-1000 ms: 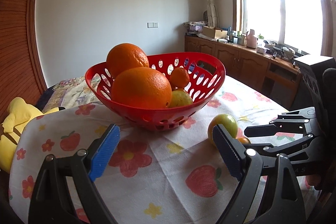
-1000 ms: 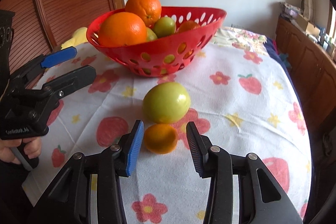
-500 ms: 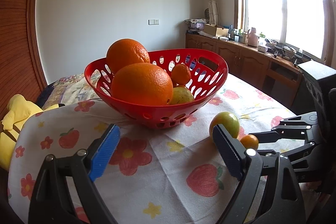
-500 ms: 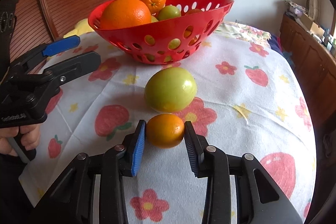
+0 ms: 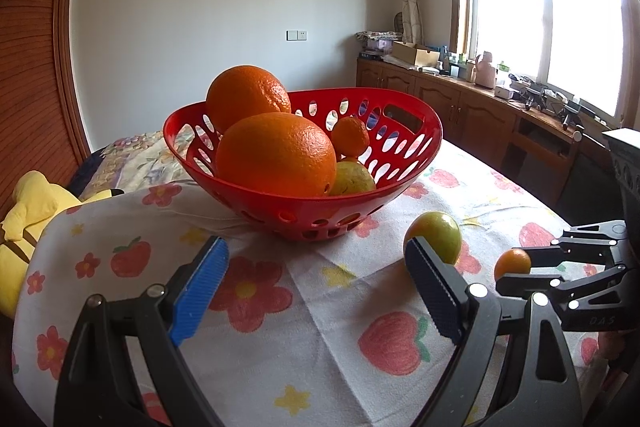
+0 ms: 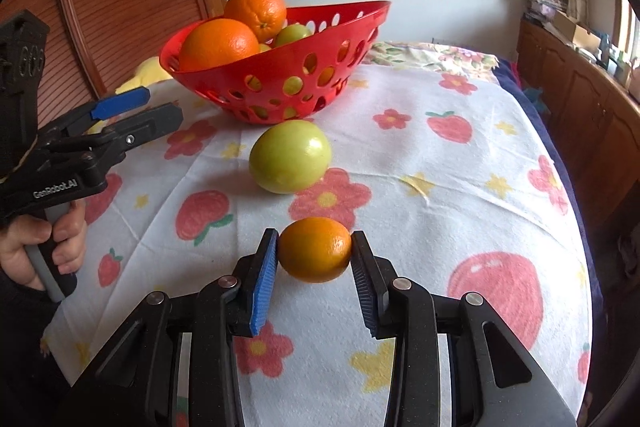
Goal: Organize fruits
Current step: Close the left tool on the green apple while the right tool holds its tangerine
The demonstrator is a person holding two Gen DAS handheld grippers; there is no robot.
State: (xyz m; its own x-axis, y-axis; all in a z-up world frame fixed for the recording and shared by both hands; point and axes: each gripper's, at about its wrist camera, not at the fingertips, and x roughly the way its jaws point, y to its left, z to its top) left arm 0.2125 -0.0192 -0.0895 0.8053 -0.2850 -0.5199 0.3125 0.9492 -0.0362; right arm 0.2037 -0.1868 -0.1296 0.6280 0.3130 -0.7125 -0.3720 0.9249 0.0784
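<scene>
Right wrist view, nearest plane: the right gripper (image 6: 315, 254) pinches a small orange citrus fruit (image 6: 315, 249), its blue pad on the fruit's left side and its black pad on the right. The fruit is clear of the floral tablecloth (image 6: 460, 187); a shadow lies beneath it. Just beyond stands a green fruit (image 6: 290, 156) on the cloth, apart from the held fruit. Farther back sits the red perforated basket (image 6: 288, 67), holding two large oranges (image 6: 218, 43) and green fruits (image 6: 293, 34) behind them. At the left edge, the left gripper (image 6: 138, 109) is held by a hand (image 6: 44, 247) on its handle, fingers spread with nothing between them.

Left wrist view, nearest plane: the left gripper (image 5: 318, 285) is spread wide over the tablecloth (image 5: 320, 327), empty. Behind its right finger is the green fruit (image 5: 436, 233), and to the right the small orange citrus fruit (image 5: 513, 263) sits between the right gripper (image 5: 532, 265) fingers. Middle plane: the red perforated basket (image 5: 400, 183) with two large oranges (image 5: 276, 159), a small mandarin (image 5: 350, 135) and a yellow-green fruit (image 5: 352, 179). At the left edge lies a yellow plush toy (image 5: 28, 211). Far plane: wooden cabinets (image 5: 480, 119) under a bright window (image 5: 540, 19).
</scene>
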